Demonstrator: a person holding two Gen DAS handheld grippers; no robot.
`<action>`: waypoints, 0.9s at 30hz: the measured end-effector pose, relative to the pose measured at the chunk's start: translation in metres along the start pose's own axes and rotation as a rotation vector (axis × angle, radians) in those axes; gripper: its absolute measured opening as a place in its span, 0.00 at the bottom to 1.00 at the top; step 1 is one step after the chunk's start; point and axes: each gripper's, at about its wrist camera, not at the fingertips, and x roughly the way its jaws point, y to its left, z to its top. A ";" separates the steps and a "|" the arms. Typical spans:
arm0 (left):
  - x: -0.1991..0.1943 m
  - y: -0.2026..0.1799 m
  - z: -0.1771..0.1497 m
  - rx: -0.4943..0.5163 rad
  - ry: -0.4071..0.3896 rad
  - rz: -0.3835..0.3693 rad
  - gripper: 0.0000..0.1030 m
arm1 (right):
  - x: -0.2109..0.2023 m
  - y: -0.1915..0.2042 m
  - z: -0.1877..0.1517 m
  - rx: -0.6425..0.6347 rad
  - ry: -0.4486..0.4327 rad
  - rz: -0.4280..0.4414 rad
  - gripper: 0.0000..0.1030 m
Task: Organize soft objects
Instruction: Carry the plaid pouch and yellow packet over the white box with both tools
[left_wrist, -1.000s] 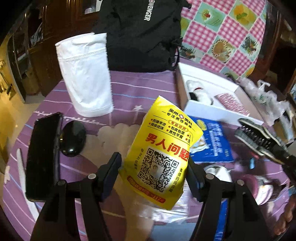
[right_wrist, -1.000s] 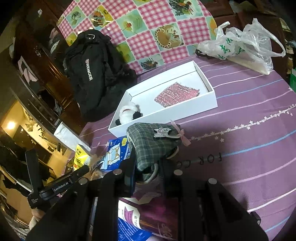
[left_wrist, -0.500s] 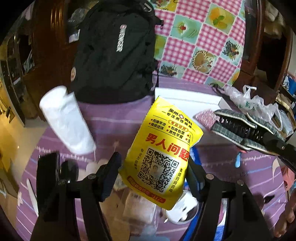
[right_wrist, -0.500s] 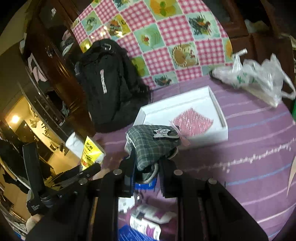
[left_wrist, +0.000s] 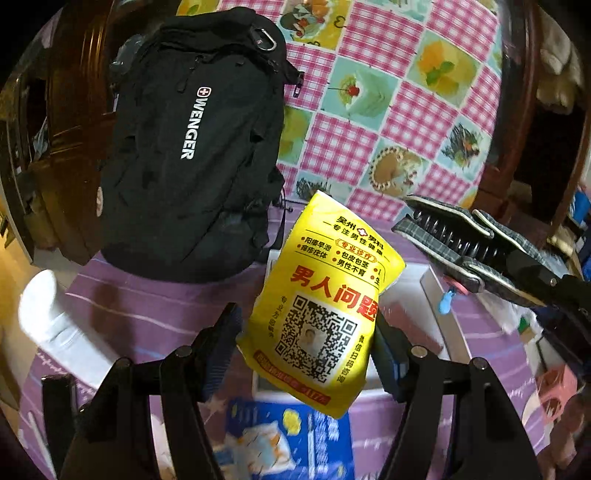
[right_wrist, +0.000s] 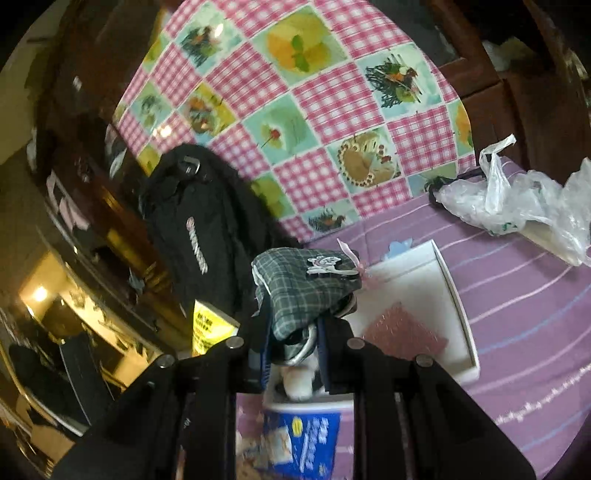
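Note:
My left gripper (left_wrist: 306, 332) is shut on a yellow packet (left_wrist: 321, 302) with a QR code, held up above the purple table; the packet also shows in the right wrist view (right_wrist: 208, 325). My right gripper (right_wrist: 291, 332) is shut on a grey plaid slipper (right_wrist: 303, 288) with a white animal patch; the slipper also shows at the right of the left wrist view (left_wrist: 454, 236). Below both lies a white open box (right_wrist: 454, 295) holding a pink sparkly pouch (right_wrist: 402, 332) and a small plush toy (right_wrist: 299, 380).
A black Wenger backpack (left_wrist: 192, 147) stands at the table's back against a pink checkered cloth (left_wrist: 388, 92). A white bag (left_wrist: 55, 325) stands at left, a blue packet (left_wrist: 288, 439) lies near, and a clear plastic bag (right_wrist: 517, 206) lies at far right.
Both grippers have risen and moved toward the white box, each with its object still held. The view has tilted up toward the backpack and cloth.

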 end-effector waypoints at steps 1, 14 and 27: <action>0.004 0.000 0.000 -0.008 -0.012 0.022 0.64 | 0.005 -0.004 0.003 0.031 -0.006 0.009 0.21; 0.063 -0.012 -0.011 0.058 0.041 0.052 0.64 | 0.057 -0.051 -0.008 0.246 0.058 -0.011 0.22; 0.119 0.004 -0.028 0.056 0.169 0.109 0.65 | 0.074 -0.043 -0.016 0.112 0.106 -0.131 0.21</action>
